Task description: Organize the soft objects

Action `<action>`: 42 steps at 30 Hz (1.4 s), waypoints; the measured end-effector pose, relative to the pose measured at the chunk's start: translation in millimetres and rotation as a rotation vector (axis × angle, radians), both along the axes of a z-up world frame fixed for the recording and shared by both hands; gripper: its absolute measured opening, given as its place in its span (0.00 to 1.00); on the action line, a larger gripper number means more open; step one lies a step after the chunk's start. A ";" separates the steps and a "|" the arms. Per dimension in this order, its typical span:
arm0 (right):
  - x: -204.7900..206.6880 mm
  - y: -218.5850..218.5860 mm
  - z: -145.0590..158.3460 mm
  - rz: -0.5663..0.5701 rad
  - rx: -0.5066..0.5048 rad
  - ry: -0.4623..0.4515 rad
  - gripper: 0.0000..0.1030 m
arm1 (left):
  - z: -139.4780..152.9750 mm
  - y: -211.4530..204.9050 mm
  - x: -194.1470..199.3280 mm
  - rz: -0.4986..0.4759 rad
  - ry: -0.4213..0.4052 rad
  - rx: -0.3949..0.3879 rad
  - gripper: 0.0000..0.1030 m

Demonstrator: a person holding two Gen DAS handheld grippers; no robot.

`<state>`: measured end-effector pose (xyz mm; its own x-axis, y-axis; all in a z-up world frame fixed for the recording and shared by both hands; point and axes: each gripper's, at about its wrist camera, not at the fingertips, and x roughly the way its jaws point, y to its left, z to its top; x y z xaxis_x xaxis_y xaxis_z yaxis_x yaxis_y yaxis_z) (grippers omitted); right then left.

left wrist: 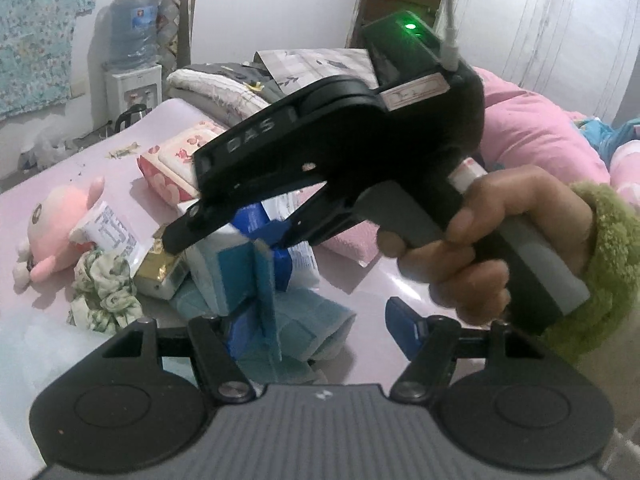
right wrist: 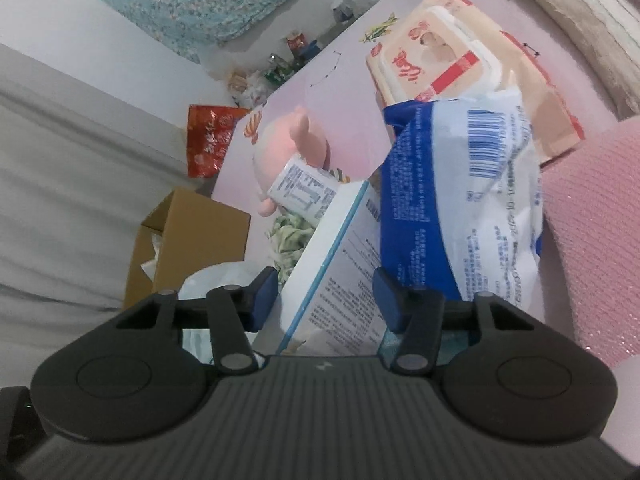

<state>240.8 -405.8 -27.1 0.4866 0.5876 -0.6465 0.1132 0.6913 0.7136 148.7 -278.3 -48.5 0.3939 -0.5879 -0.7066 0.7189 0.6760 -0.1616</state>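
Observation:
A pile of soft things lies on the pink bed sheet (left wrist: 60,152): a pink plush toy (left wrist: 60,220), a green floral scrunchie (left wrist: 106,292), a red-and-cream wipes pack (left wrist: 176,160), a white-and-blue box (left wrist: 224,272), a blue-white plastic pack (left wrist: 296,256) and a teal cloth (left wrist: 304,320). My left gripper (left wrist: 324,320) is open over the teal cloth. My right gripper (right wrist: 326,300) is open around the edge of the white-and-blue box (right wrist: 340,272), with the blue-white pack (right wrist: 460,200) beside its right finger. The right gripper also shows in the left wrist view (left wrist: 240,236), above the pile.
Folded blankets (left wrist: 216,88) and a pink pillow (left wrist: 532,128) lie at the far side of the bed. A water dispenser (left wrist: 132,60) stands by the wall. A cardboard box (right wrist: 188,240) and a red bag (right wrist: 212,144) sit on the floor beside the bed.

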 end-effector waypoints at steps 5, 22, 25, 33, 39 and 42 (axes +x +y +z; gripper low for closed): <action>-15.2 -19.5 -4.4 -0.049 0.053 -0.028 0.33 | 7.2 9.1 -7.8 -0.009 0.005 -0.007 0.68; -134.4 -48.2 -68.7 -0.300 0.352 -0.109 0.18 | -0.8 28.7 20.7 0.170 0.282 -0.096 0.84; -150.7 -46.1 -77.3 -0.320 0.356 -0.144 0.18 | -7.5 30.2 32.7 0.228 0.369 -0.129 0.84; -179.5 -13.5 -79.9 -0.347 0.289 -0.252 0.18 | -18.5 11.1 41.0 0.276 0.452 -0.098 0.92; -194.3 -14.0 -84.9 -0.440 0.338 -0.281 0.18 | -18.3 7.1 36.7 0.296 0.455 -0.071 0.92; -205.4 -21.1 -81.4 -0.486 0.383 -0.314 0.18 | -18.1 7.9 36.6 0.302 0.479 -0.079 0.92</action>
<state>35.4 -426.9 -108.5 0.8827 0.4139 -0.2227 0.0948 0.3074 0.9469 185.4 -270.4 -66.6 0.1993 -0.5570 -0.8062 0.3295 0.8129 -0.4802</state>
